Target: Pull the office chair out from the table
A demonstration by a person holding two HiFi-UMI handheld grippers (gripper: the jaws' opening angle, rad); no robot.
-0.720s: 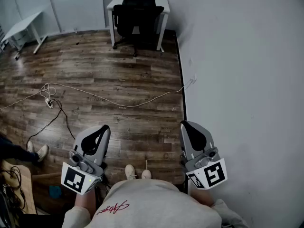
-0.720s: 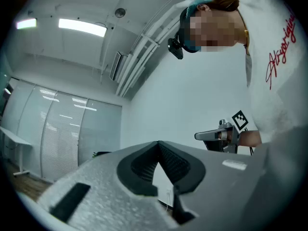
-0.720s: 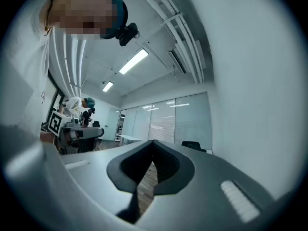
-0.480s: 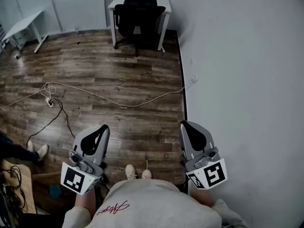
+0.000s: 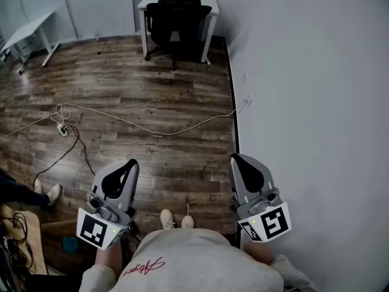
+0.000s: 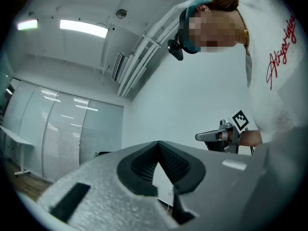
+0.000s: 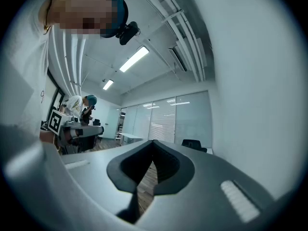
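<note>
Nothing has shifted much since the earlier frames: the far end of the room sits slightly higher in the head view, and both grippers are held as before.

Head view: dark wood-plank floor [image 5: 152, 96] runs to a white table [image 5: 149, 3]. The black office chair [image 5: 176, 26] is tucked under it, well apart from the person. A plain white wall [image 5: 304, 102] fills the right side. A white cable [image 5: 152, 131] and a black cable [image 5: 73, 148] trail across the planks. The left gripper [image 5: 132, 163] and right gripper [image 5: 236, 159] are grey, each with a black-and-white marker cube. Red script on the grey shirt [image 5: 146, 265] is too small to read.

Left gripper view: the left gripper [image 6: 158, 143] has its ribbed black pads pressed together on nothing. Ceiling strip lights [image 6: 82, 28] and blind-covered glass partitions [image 6: 62, 134] show behind.

Right gripper view: the right gripper [image 7: 153, 142] is likewise closed and empty. The office chair [image 7: 192, 144] stands far off by the wall.
</note>
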